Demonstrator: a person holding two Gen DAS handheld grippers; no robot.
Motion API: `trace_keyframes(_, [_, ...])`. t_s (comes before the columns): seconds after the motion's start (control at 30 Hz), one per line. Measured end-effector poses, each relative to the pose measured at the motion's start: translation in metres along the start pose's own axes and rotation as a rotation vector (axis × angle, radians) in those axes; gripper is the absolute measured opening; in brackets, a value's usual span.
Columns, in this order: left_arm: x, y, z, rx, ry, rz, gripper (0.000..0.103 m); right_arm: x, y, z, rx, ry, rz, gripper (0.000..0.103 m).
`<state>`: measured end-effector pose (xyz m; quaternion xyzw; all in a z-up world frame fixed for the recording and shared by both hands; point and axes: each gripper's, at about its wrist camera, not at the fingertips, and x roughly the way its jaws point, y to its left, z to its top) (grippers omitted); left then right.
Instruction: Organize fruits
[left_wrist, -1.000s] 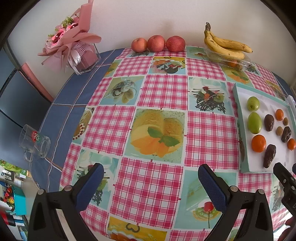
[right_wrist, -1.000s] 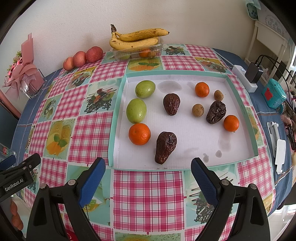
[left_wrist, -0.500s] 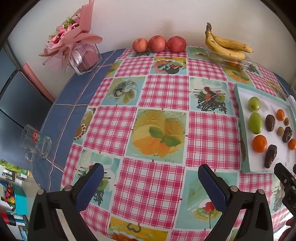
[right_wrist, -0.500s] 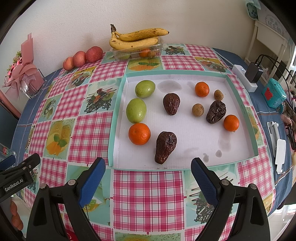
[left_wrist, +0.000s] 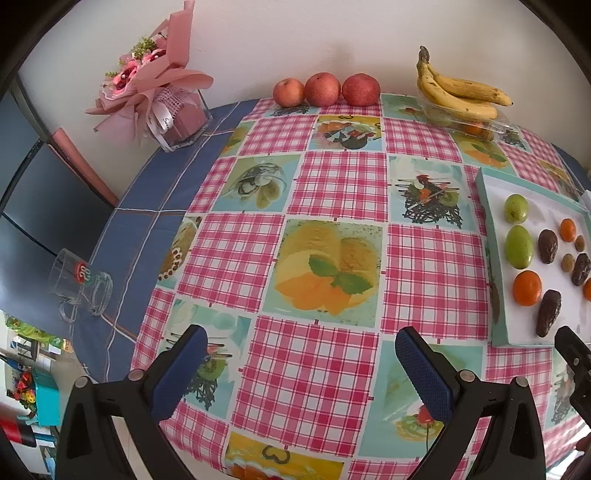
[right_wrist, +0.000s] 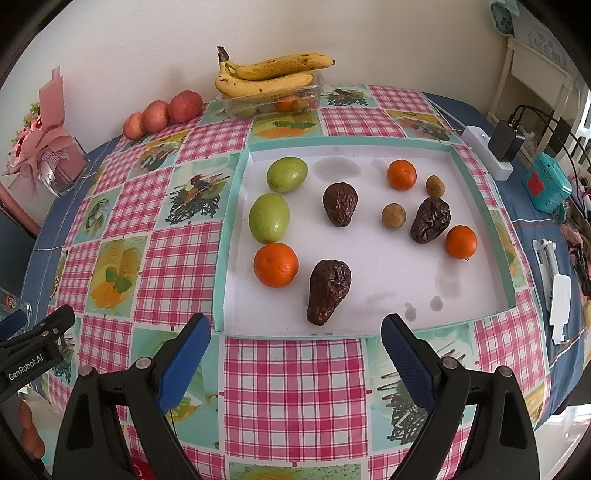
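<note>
Ahead of the right gripper (right_wrist: 295, 339), whose blue-padded jaws stand released and empty, lies the shallow white tray with teal rim (right_wrist: 476, 177), well apart from the left gripper (left_wrist: 301, 347), likewise spread wide over the pink checked tablecloth (left_wrist: 343, 184). The tray holds two green oval fruits (right_wrist: 269, 218), three oranges (right_wrist: 275, 264), three wrinkled dark brown fruits (right_wrist: 328, 291) and two small brown round fruits (right_wrist: 393, 216). Nothing has shifted since a second ago.

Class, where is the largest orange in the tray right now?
In the right wrist view, the largest orange lies at the tray's near-left, just below a green fruit, left of a wrinkled brown fruit.
</note>
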<state>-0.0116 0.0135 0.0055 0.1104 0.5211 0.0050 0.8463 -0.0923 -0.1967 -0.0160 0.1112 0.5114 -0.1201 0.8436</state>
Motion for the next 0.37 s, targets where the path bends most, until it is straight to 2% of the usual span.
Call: trace_keyframes(0.37, [-0.0024, -0.0013, 0.0000, 0.013, -0.010, 0.013, 0.103, 0.0005, -0.0024, 0.0011, 0.003, 0.001, 0.000, 0.094])
